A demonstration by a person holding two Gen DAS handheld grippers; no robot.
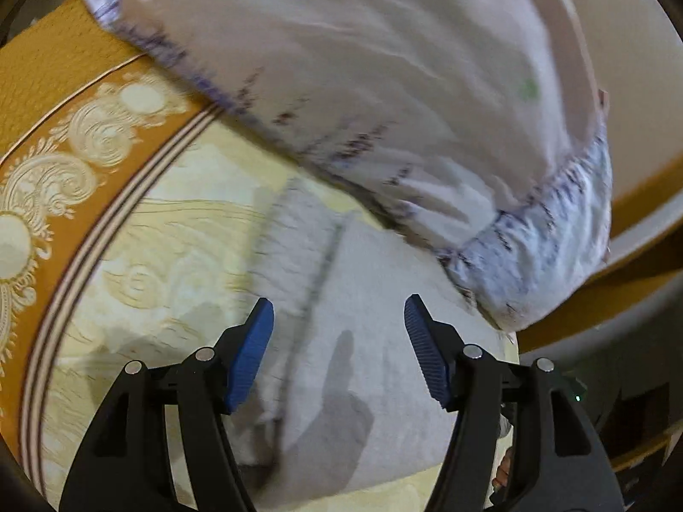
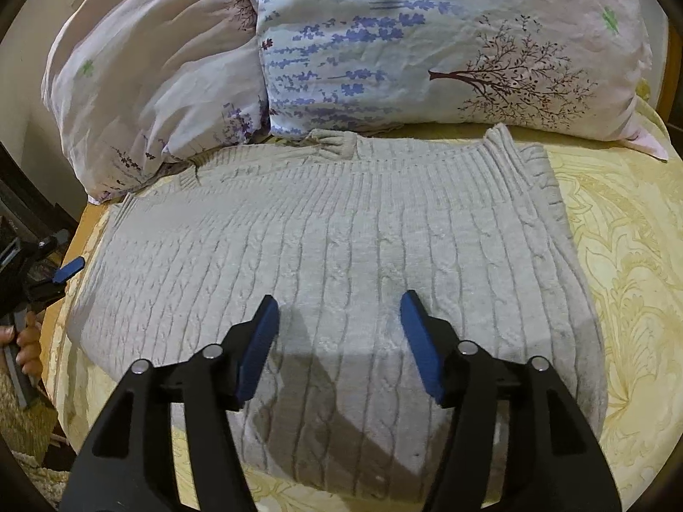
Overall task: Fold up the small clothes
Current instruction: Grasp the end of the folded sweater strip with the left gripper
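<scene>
While both of your grippers hang open over the bed (image 2: pixel 619 256), the grey cable-knit sweater (image 2: pixel 341 234) lies flat on the yellow patterned bedspread, already folded into a broad slab. In the right wrist view its ribbed neck edge sits at twelve o'clock, touching the two floral pillows (image 2: pixel 427 51), and its near folded edge runs at six o'clock, under your right gripper (image 2: pixel 339 303). The long axis of the slab runs from nine to three o'clock across that view.

Your right gripper has its jaws wide, nothing between them, the blue pads clear of the knit and casting a shadow on it. It points down onto the middle of the near half, so it is the nearer one to the near edge. Your left gripper (image 1: pixel 339 305) is also wide and empty; its view is blurred, but it shows the sweater's left part below and ahead of the jaws, with a pillow at twelve to two o'clock. In the right wrist view that gripper shows at nine o'clock, just off the sweater's left edge, held by your hand (image 2: pixel 25 341).

Judging from this, the next fold likely goes across the long axis: the left end at nine o'clock would come over toward three. Your left gripper is better placed for that edge. Take both layers, or the fold may slip apart.
</scene>
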